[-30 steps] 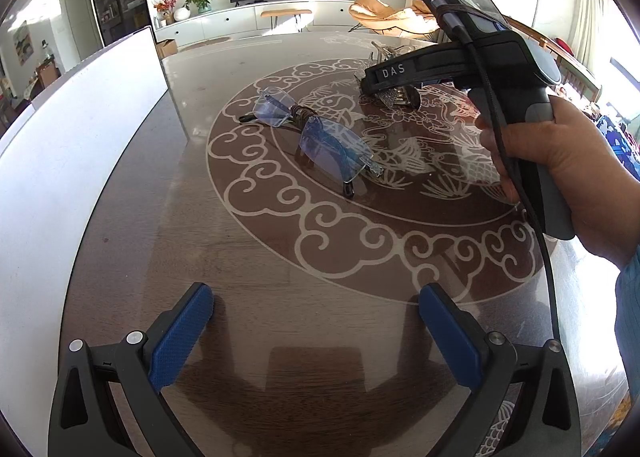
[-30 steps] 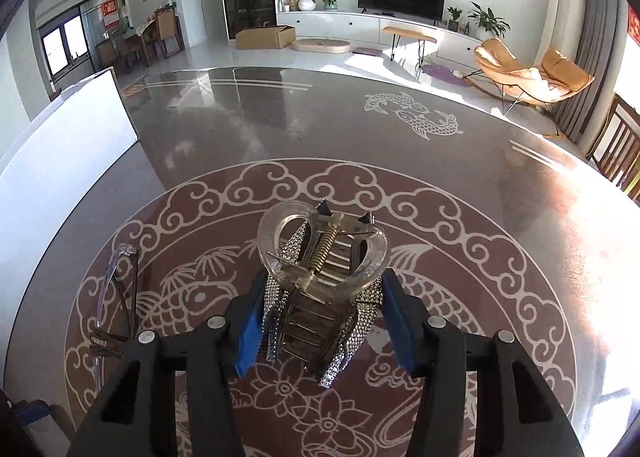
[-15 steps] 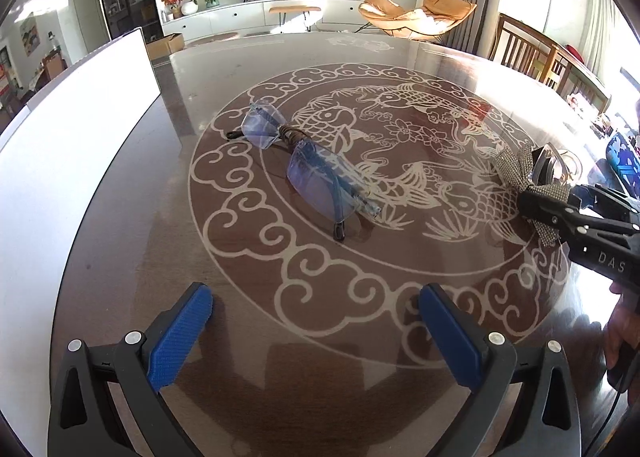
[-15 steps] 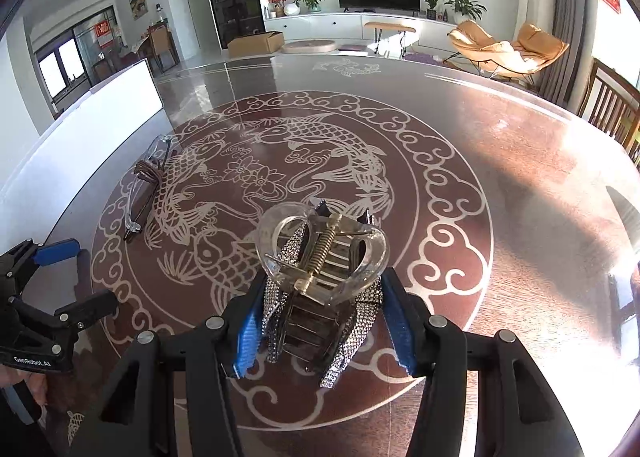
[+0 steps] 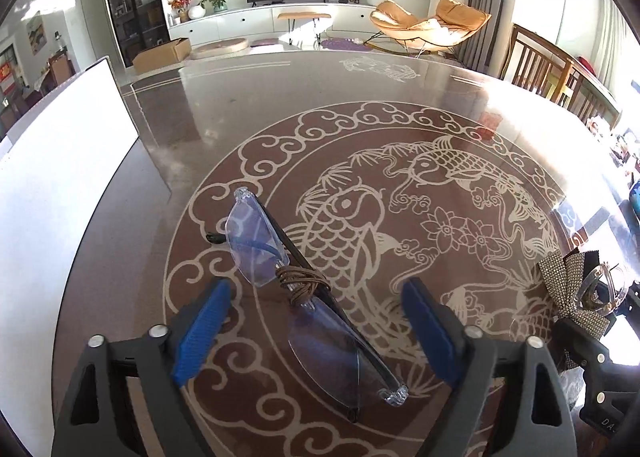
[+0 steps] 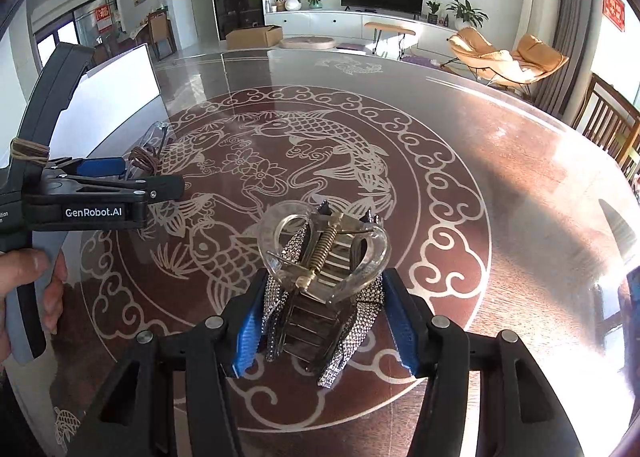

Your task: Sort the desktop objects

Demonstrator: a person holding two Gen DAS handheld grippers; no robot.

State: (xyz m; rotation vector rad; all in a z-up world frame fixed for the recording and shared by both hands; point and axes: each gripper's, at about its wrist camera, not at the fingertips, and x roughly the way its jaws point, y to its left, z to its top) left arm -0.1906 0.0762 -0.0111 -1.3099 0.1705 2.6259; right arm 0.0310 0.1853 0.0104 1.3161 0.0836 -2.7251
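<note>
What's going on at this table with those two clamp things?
A person is tidying small items with a handheld gripper in each hand. The right gripper holds a rhinestone hair claw just above the table, its jaws easing open. The left gripper is closing around folded glasses lying on the tabletop.

"GenRobot.AI" in white on left tool (image 6: 100,177) body; other lettering cut off.

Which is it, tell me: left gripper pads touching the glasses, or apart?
Apart. The left wrist view shows bare table between each blue pad and the glasses; the left gripper straddles them, jaws closing.
</note>
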